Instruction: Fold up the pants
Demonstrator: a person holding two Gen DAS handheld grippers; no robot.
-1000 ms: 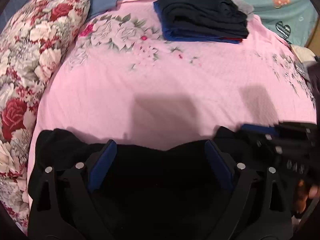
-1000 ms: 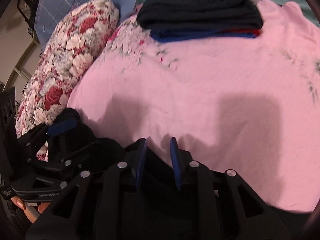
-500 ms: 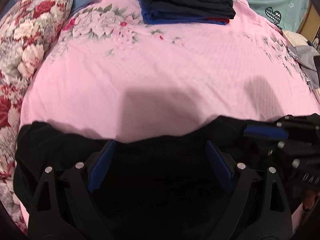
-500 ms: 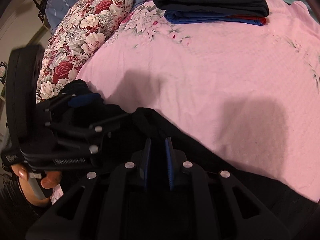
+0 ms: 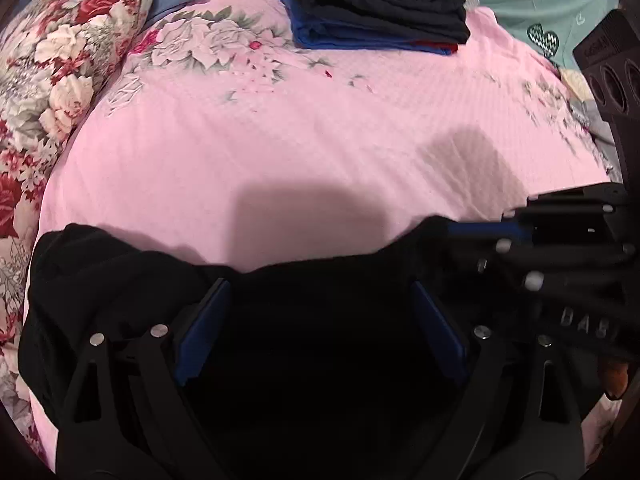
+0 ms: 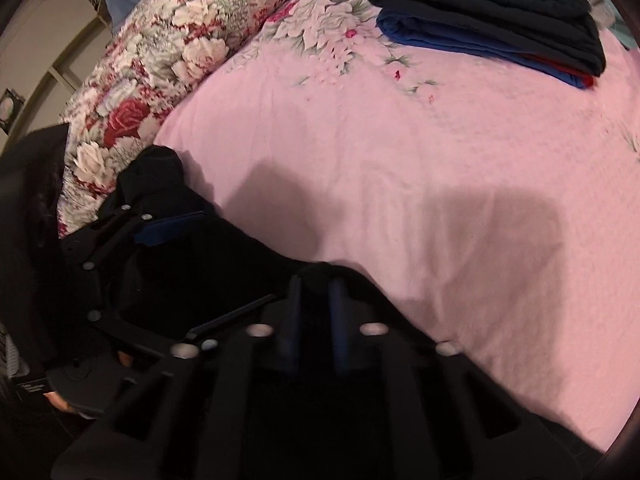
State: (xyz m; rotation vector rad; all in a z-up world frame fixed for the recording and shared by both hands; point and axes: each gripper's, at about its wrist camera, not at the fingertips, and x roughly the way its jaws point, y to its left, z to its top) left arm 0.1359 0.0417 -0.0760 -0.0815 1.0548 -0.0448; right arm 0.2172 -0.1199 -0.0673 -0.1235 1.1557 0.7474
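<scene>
Black pants (image 5: 320,360) lie bunched along the near edge of the pink floral bedspread (image 5: 300,152), filling the bottom of both wrist views. Left gripper (image 5: 320,332) sits over the dark cloth, jaws spread wide, blue pads (image 5: 202,336) well apart; fabric lies beneath and between them, nothing pinched. Right gripper (image 6: 316,320) has its jaws drawn nearly together, only a narrow gap left, with the upper edge of the pants (image 6: 224,256) bunched between the dark pads (image 6: 290,320); frame is blurred, but the pads look pressed on the cloth. In the left wrist view the right gripper (image 5: 492,232) shows at the right edge, blue pad on the pants' edge. In the right wrist view the left gripper (image 6: 168,228) shows at left, over a raised lump of the pants. Shadows of the tools fall on the bedspread just beyond. Further left, a red-and-white floral pillow (image 5: 52,80) runs along the bed's side. At the far end, a stack of folded clothes (image 5: 376,8), dark on top, blue and red beneath, rests on the bedspread. Behind it, teal bedding (image 5: 560,8) with hearts.
</scene>
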